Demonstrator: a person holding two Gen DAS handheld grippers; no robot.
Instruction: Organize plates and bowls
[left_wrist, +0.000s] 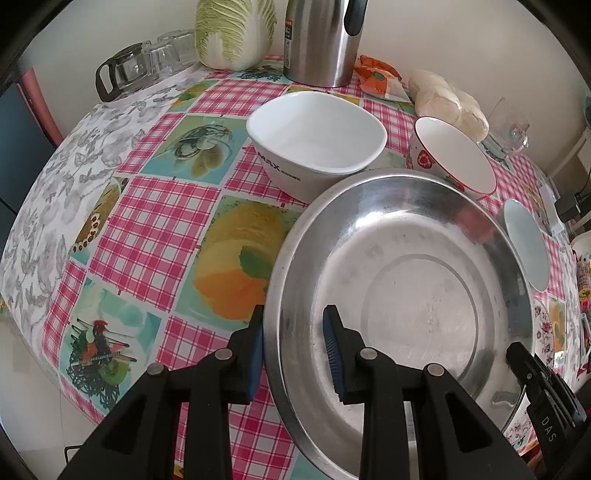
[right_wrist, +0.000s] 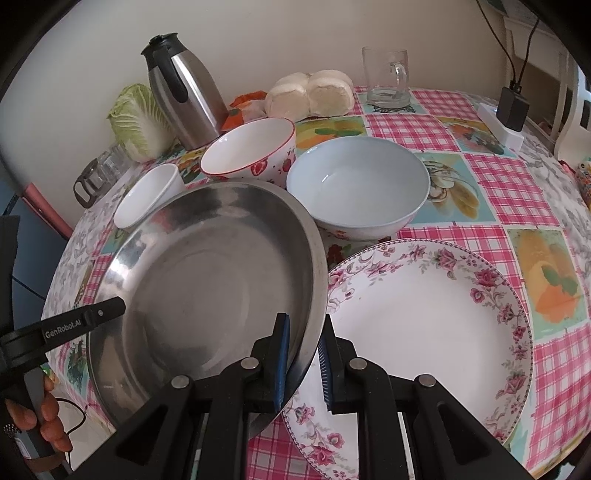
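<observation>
A large steel plate (left_wrist: 406, 280) (right_wrist: 207, 280) is held tilted above the table, its right edge over a floral plate (right_wrist: 424, 325). My left gripper (left_wrist: 293, 350) straddles its left rim, the jaws apart with a gap at the rim. My right gripper (right_wrist: 303, 363) straddles its right rim, one pad inside, one outside. Behind stand a square white bowl (left_wrist: 314, 140) (right_wrist: 147, 199), a strawberry bowl (left_wrist: 454, 158) (right_wrist: 251, 151) and a pale blue bowl (right_wrist: 358, 184) (left_wrist: 524, 243).
At the back stand a steel thermos (right_wrist: 184, 92) (left_wrist: 321, 40), a cabbage (left_wrist: 236, 33) (right_wrist: 136, 122), buns (right_wrist: 310, 92), a glass mug (right_wrist: 386, 77), small glasses (left_wrist: 147, 62) and a charger (right_wrist: 509, 110). The checked tablecloth (left_wrist: 155, 221) covers the round table.
</observation>
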